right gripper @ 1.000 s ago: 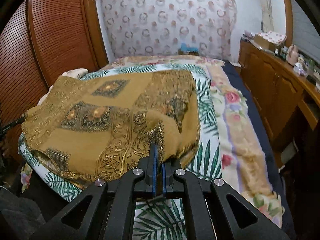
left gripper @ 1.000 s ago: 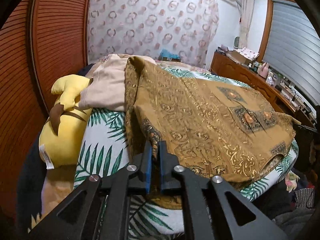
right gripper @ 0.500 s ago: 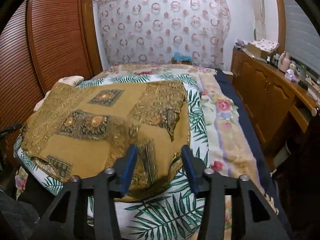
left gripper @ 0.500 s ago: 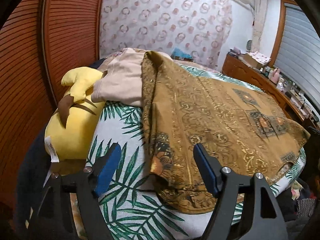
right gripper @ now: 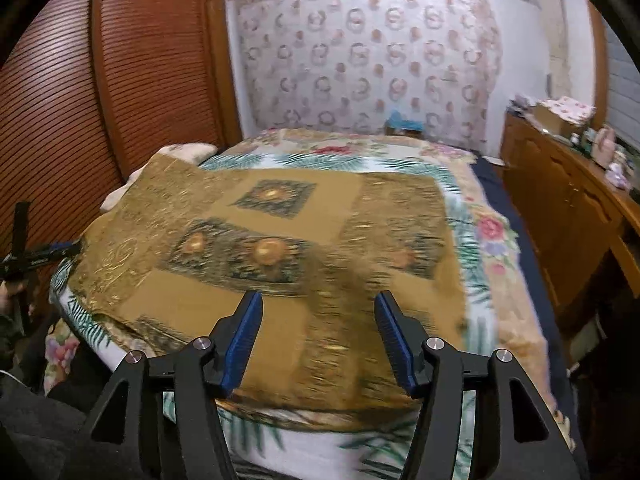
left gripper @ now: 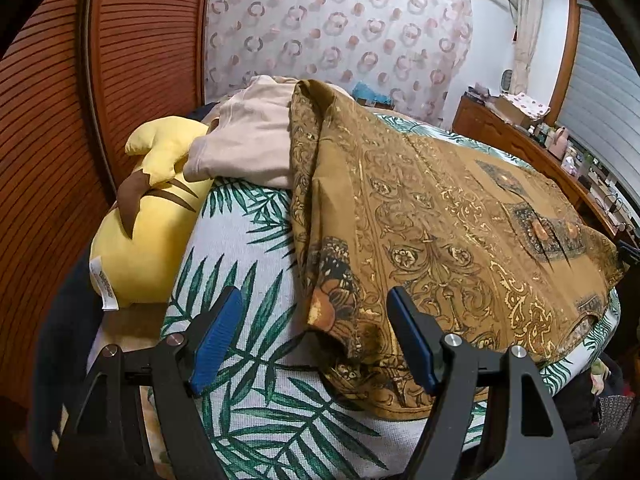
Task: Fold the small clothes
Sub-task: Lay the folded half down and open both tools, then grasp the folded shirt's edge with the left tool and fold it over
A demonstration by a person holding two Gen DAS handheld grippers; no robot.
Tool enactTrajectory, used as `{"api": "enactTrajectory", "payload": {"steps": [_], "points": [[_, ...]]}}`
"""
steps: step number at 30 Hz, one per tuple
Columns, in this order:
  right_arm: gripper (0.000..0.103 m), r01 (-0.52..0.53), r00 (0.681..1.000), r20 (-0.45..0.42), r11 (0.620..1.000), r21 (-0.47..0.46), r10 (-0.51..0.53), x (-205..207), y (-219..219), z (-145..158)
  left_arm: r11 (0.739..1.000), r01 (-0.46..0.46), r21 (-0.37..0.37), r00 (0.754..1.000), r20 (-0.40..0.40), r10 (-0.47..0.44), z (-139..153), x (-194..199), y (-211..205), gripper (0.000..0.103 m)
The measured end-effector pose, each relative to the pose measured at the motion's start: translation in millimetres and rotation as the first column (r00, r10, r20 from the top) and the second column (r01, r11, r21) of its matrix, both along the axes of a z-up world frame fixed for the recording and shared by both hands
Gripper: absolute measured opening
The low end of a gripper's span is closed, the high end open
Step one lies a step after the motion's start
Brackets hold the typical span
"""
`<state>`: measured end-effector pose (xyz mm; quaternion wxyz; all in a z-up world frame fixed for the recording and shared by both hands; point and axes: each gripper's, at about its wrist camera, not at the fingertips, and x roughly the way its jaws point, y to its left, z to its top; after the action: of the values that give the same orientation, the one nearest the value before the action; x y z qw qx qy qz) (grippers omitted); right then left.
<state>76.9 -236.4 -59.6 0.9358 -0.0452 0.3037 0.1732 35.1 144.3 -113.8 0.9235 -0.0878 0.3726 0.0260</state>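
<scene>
A brown, gold-patterned garment [left gripper: 432, 232] [right gripper: 280, 240] lies spread on the bed, both side parts folded inward. My left gripper [left gripper: 316, 316] stands open above the garment's near left corner, with the folded edge lying between its blue pads [left gripper: 216, 336] but not touched. My right gripper [right gripper: 318, 320] hovers over the garment's near edge, its jaws still opening, and nothing is pinched between its pads [right gripper: 244, 336]. The left gripper [right gripper: 44, 256] also shows at the far left of the right wrist view.
A yellow plush toy [left gripper: 148, 224] and a beige garment [left gripper: 248, 140] lie at the bed's left. The palm-leaf bedspread [left gripper: 240, 248] covers the bed [right gripper: 492, 240]. A wooden louvred wardrobe [left gripper: 100, 80] stands left, a wooden dresser [right gripper: 568, 200] with clutter right.
Both grippers let go of the garment's folded corners and opened. The right gripper pulled back and shifted along the near edge; the cloth now lies flat.
</scene>
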Motion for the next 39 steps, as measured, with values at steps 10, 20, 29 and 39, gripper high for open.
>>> {"api": "enactTrajectory", "payload": {"steps": [10, 20, 29, 39], "points": [[0.063, -0.159, 0.986, -0.054, 0.987, -0.016, 0.158, 38, 56, -23, 1.0, 0.015, -0.024, 1.0, -0.021, -0.015, -7, -1, 2, 0.075], [0.063, -0.223, 0.971, -0.106, 0.971, -0.081, 0.214, 62, 95, -50, 1.0, 0.03, -0.003, 0.999, -0.017, -0.03, -9, -6, 1, 0.043], [0.063, -0.219, 0.973, -0.086, 0.971, -0.091, 0.212, 68, 98, -56, 0.999, 0.042, 0.002, 0.999, -0.019, -0.042, -9, -4, -3, 0.035], [0.069, -0.223, 0.974, -0.054, 0.969, -0.107, 0.218, 48, 107, -64, 0.995, 0.094, -0.046, 0.995, 0.045, -0.092, 3, -3, -14, 0.008]]}}
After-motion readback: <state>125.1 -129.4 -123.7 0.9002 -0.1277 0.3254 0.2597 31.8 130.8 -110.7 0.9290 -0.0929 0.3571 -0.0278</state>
